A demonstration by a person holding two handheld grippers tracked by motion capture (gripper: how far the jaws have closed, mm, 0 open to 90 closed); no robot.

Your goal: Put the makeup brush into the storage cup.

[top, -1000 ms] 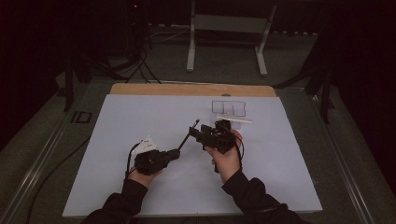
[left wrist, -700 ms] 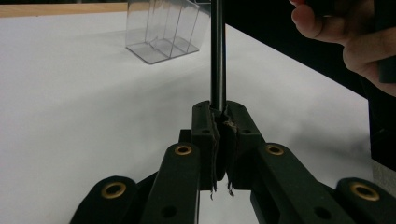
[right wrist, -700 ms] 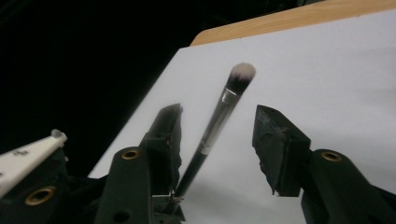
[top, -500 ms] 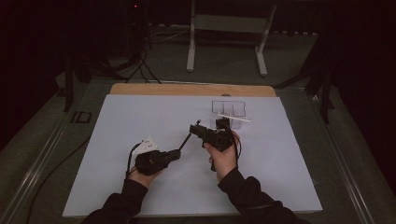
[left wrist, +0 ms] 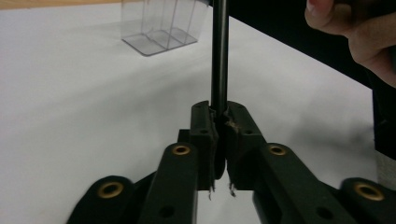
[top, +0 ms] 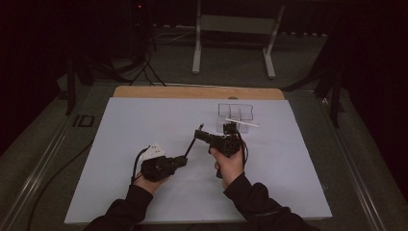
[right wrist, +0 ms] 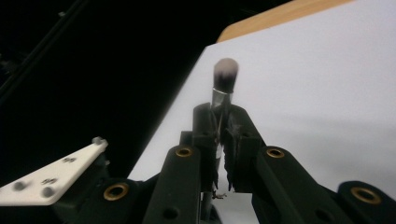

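A makeup brush with a thin black handle (top: pixel 191 144) and a dark fluffy head (right wrist: pixel 225 70) is held off the white table between both grippers. My left gripper (top: pixel 184 159) is shut on the lower handle (left wrist: pixel 219 56), which rises straight from its jaws; these have just been easing open a little, with the pads still on the handle. My right gripper (top: pixel 200 134) has just been closing and is shut on the silver collar below the head (right wrist: pixel 219 121). A person's right hand (left wrist: pixel 355 32) is at the top right of the left gripper view.
A clear plastic organizer with compartments (top: pixel 235 111) stands on the white sheet (top: pixel 144 120) beyond the right gripper, with a white stick (top: pixel 243 124) lying in front of it. A wooden strip (top: pixel 192 92) edges the table's far side. The left gripper's white plate (right wrist: pixel 51 175) sits close by.
The right gripper's jaws have closed onto the brush's upper end after a small shift of the hand. The left gripper has stayed put with the handle in it.
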